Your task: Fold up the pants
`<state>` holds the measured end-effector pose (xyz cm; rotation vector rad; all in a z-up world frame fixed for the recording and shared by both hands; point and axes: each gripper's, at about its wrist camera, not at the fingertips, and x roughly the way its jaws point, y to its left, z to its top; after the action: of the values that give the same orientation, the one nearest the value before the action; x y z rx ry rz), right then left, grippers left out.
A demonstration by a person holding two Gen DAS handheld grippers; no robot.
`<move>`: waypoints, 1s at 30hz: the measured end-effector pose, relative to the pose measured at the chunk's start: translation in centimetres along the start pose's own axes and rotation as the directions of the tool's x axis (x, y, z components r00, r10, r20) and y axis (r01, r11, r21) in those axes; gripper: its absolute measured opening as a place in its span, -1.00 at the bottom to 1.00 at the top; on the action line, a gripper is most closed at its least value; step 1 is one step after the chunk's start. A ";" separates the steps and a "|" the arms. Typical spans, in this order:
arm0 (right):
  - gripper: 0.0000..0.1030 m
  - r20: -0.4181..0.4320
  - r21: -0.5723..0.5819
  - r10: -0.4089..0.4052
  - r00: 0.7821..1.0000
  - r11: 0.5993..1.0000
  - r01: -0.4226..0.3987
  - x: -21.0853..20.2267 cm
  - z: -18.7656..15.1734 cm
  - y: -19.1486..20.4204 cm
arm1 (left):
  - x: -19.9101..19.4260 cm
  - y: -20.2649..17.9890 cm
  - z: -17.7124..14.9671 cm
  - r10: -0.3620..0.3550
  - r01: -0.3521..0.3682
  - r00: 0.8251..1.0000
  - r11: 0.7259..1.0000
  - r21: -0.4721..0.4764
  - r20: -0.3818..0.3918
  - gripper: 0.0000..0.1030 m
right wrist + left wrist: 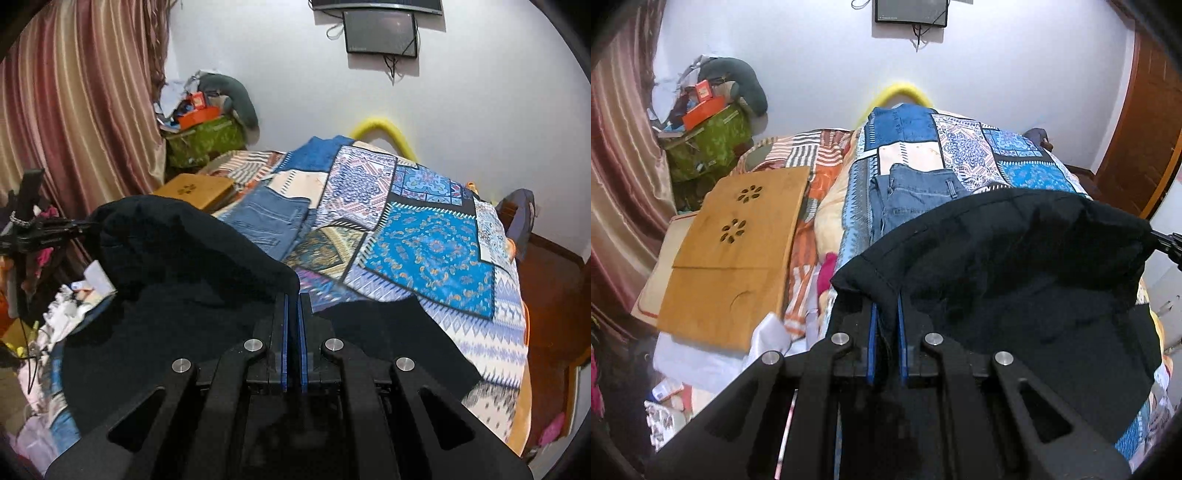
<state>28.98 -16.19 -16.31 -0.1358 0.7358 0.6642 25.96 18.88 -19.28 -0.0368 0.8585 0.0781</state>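
We saw the right gripper (293,299) clamped on an edge of the black pants (177,273), which hung lifted over the patchwork bedspread (428,251). The left gripper (86,223) pinched their far corner at the left. Folded blue jeans (269,218) lay on the bed beyond.

A lived-in home bedroom. Shown by 1 bed under a patchwork bedspread (424,251), striped pink curtains (74,110), a wall-mounted screen (382,31), and clutter heaped on a green bag (709,144).
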 end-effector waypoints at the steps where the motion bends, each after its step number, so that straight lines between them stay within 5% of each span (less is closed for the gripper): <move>1: -0.93 0.003 0.001 0.003 1.000 1.000 -0.003 -0.6 -0.4 0.4 | -0.4 0.0 -0.5 0.003 -0.003 1.000 1.000 0.002 0.001 -0.82; 15: -0.93 -0.029 0.075 0.071 0.997 0.995 -0.068 -4.4 -9.4 5.0 | -4.5 1.7 -10.9 0.039 -0.040 0.998 0.999 -0.025 -0.045 -0.82; 30: -0.90 -0.110 0.158 0.062 0.992 0.986 -0.044 -3.7 -14.9 6.1 | -1.4 1.7 -19.8 0.014 -0.030 0.980 0.997 -0.077 -0.197 -0.80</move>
<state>14.68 -18.27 -24.25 -0.0114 0.9011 0.6506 9.91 19.26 -31.17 -0.1115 1.0536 0.1314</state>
